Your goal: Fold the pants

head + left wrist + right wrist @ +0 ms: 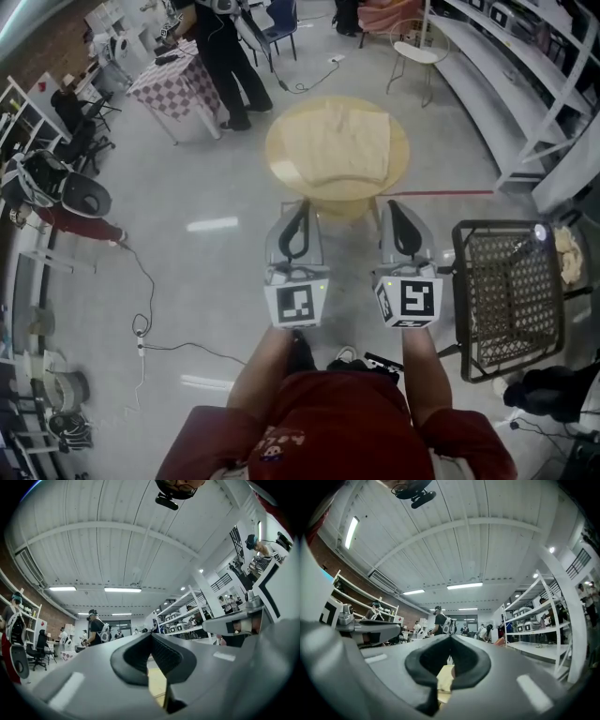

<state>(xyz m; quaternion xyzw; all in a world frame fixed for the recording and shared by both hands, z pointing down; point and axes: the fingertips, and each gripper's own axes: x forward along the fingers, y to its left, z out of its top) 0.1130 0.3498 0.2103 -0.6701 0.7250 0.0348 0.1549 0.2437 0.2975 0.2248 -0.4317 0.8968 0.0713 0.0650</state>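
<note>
Cream pants [342, 141] lying flat as a rough rectangle on the round yellow surface [281, 169], left tool [302, 204] and right tool [394, 208] side by side just short of its near rim, both with jaws together on nothing, black mesh chair [511, 300] at right

The pale cream fabric pants [343, 141] lie flat on the round light-wood table [284, 159], folded into a compact, roughly square bundle. The cloth covers the middle of the tabletop and reaches almost to its far rim, with bare wood showing at the left, right and near sides. Its near edge dips in a slight curve, and soft creases cross the surface.
</note>
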